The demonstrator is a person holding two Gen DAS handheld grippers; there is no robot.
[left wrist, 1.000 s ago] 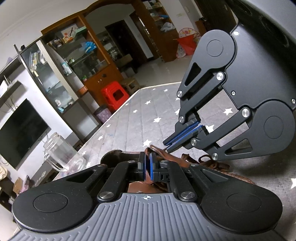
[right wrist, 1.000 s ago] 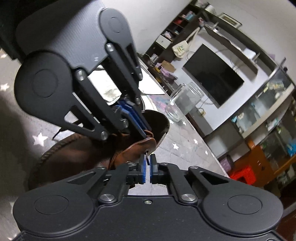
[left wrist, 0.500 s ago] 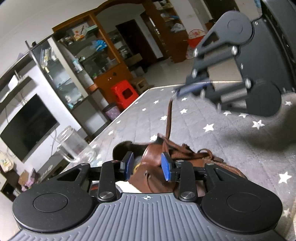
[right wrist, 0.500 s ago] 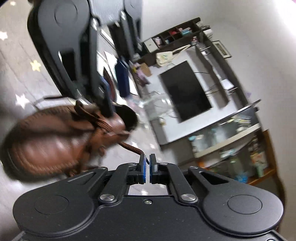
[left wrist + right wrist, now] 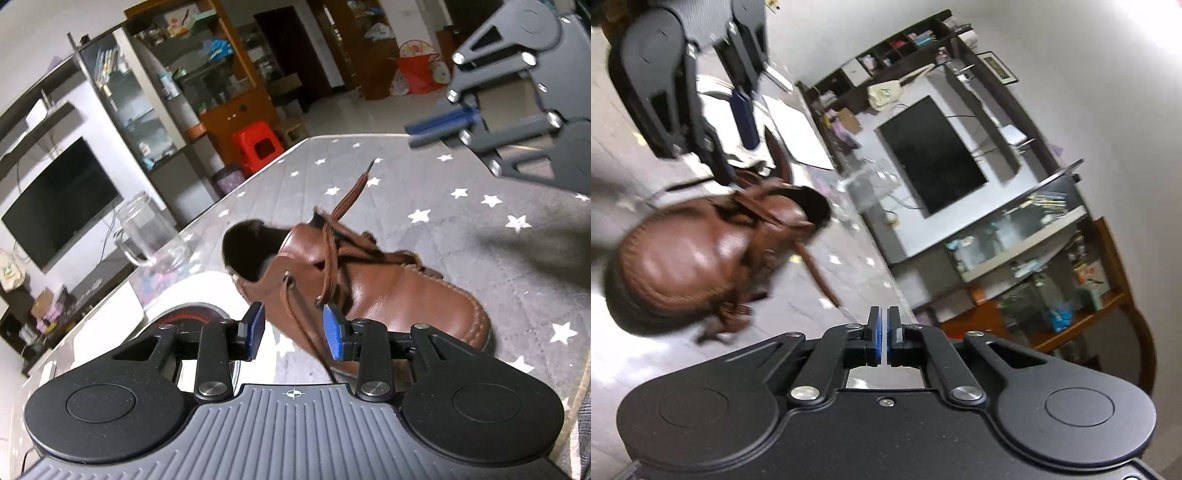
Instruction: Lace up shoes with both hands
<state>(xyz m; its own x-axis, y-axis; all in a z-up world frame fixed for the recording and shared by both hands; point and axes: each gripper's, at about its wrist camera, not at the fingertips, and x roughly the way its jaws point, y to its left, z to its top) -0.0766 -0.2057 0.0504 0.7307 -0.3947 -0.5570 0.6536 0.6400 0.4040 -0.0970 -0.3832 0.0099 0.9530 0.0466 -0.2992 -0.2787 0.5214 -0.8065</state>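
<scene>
Brown leather shoe (image 5: 373, 291) is seen lying on the star-print grey cloth (image 5: 461, 206), directly ahead of the left gripper (image 5: 293, 328), toe to that gripper's right. One lace end (image 5: 352, 194) is stretched up and away from the eyelets toward the right gripper (image 5: 885, 332); its tip is seen free, not held. Another lace strand (image 5: 295, 317) is draped down the near side, between the left gripper's blue pads. Left fingers are spread apart, nothing gripped. Right fingers are pressed nearly together, a thin gap left, nothing between them; the lace tip lies just left of them. Glass mug (image 5: 147, 236) is placed far left of the left gripper. Right view blurred.
</scene>
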